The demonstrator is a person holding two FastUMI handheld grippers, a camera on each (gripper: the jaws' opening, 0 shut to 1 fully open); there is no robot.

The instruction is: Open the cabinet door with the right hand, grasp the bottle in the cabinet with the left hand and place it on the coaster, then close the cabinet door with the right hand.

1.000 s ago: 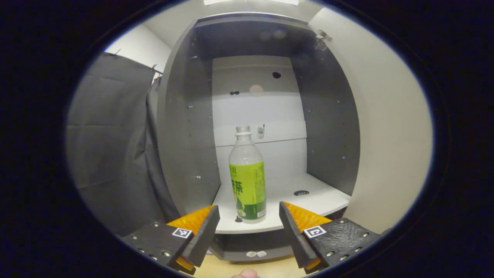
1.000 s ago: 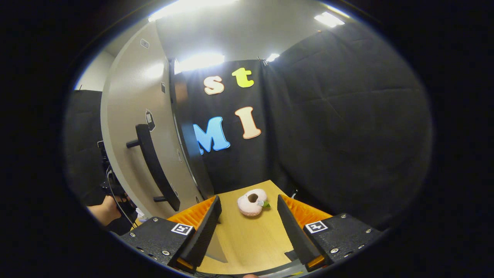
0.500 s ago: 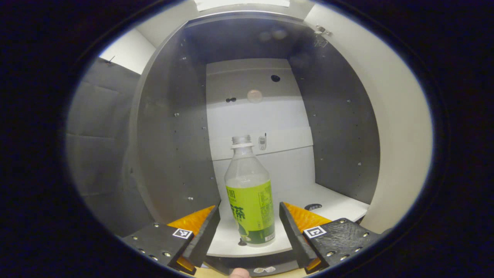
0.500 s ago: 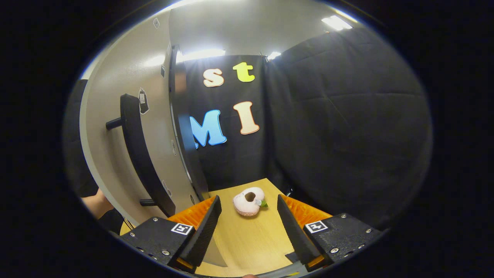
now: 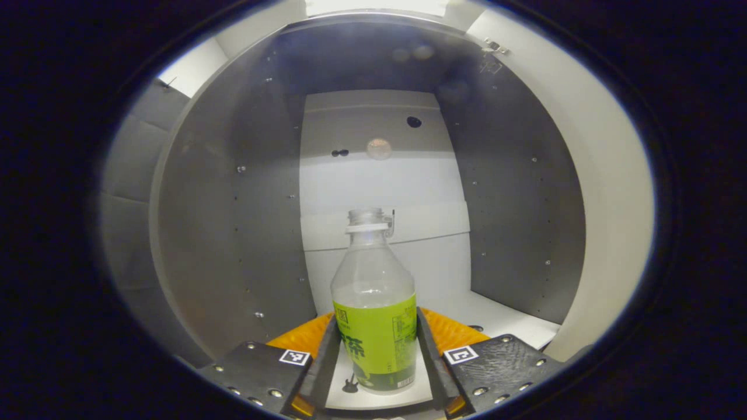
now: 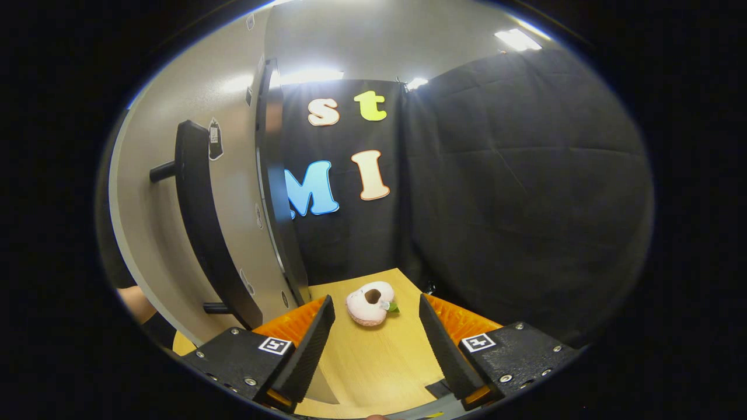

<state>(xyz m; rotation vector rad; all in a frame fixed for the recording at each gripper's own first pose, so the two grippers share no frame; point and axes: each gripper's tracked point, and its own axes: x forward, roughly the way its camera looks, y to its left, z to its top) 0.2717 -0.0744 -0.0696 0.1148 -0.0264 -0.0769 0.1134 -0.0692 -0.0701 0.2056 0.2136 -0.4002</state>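
- Grey cabinet (image 5: pixel 245 192) interior, white shelf (image 5: pixel 508 318), door (image 6: pixel 169 233) swung open.
- Green-labelled bottle (image 5: pixel 376 315) stands upright on the shelf; left gripper (image 5: pixel 373 373) jaws clamped on its label.
- Right gripper (image 6: pixel 373 350) jaws apart above the tabletop (image 6: pixel 379 356), a pink plush coaster (image 6: pixel 367 303) beyond.

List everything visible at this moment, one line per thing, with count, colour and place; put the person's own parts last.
bottle: 1, clear with green label, upright on the cabinet shelf
cabinet: 1, grey walls, white shelf
door: 1, beige, open, left in the right gripper view
handle: 1, black, on the door
coaster: 1, pink, on the table
table: 1, light wood
left gripper: 1, black and orange, closed on the bottle
right gripper: 1, black and orange, open above the table
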